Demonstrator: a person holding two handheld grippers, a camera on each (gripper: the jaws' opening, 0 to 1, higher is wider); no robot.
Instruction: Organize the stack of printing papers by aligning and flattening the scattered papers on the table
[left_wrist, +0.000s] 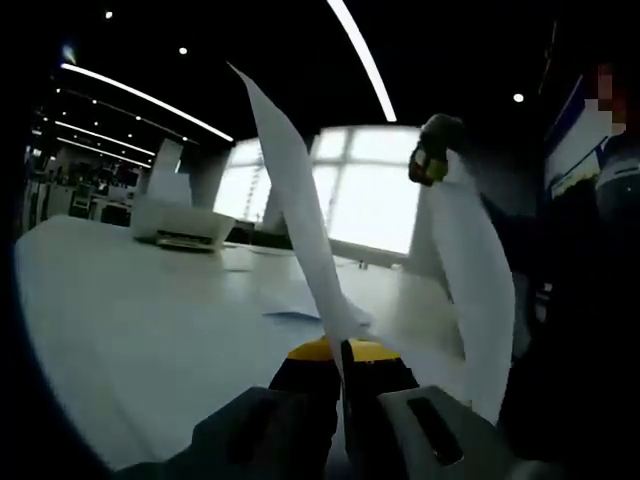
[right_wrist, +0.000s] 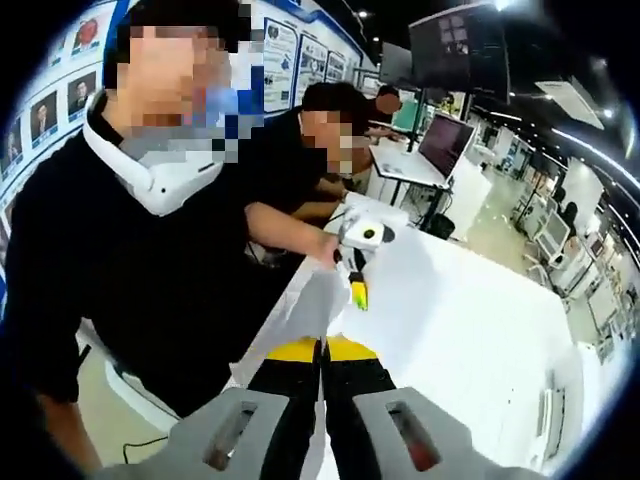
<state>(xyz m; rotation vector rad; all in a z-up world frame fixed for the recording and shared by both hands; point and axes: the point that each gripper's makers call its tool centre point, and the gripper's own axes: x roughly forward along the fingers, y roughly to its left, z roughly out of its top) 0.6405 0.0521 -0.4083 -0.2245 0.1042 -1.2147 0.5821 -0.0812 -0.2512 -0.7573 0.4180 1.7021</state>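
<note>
Left gripper (left_wrist: 345, 375): my jaws are closed flat on the lower edge of a sheet of printing paper (left_wrist: 300, 220), which rises from between the yellow-tipped fingers and curves upward, well clear of the white table (left_wrist: 120, 320). I hold it by its edge so that the sheet hangs free and can be squared before it is laid down.

Right gripper (right_wrist: 322, 365): these jaws are likewise pressed together, with a thin white edge of paper (right_wrist: 318, 300) nipped between them. In the left gripper view the right gripper (left_wrist: 432, 150) appears high on the right, pinching the top of a white paper band (left_wrist: 470, 270) that droops toward my left jaws; in the right gripper view the left gripper (right_wrist: 358, 245) shows ahead, in my hand, at the far end of the same pale strip. I judge that both tongs grip opposite ends of one sheet, or of a thin bundle; I cannot tell which. Holding it at both ends keeps it taut and under control.

Surroundings: further sheets (left_wrist: 290, 300) lie loose on the table beyond my left jaws, not yet aligned. A white printer (left_wrist: 180, 220) stands well apart at the far side, before bright windows. Two people in dark clothes (right_wrist: 150, 280) are beside the table.

Stage, as I judge it: gathering, with alignment and flattening to follow.
</note>
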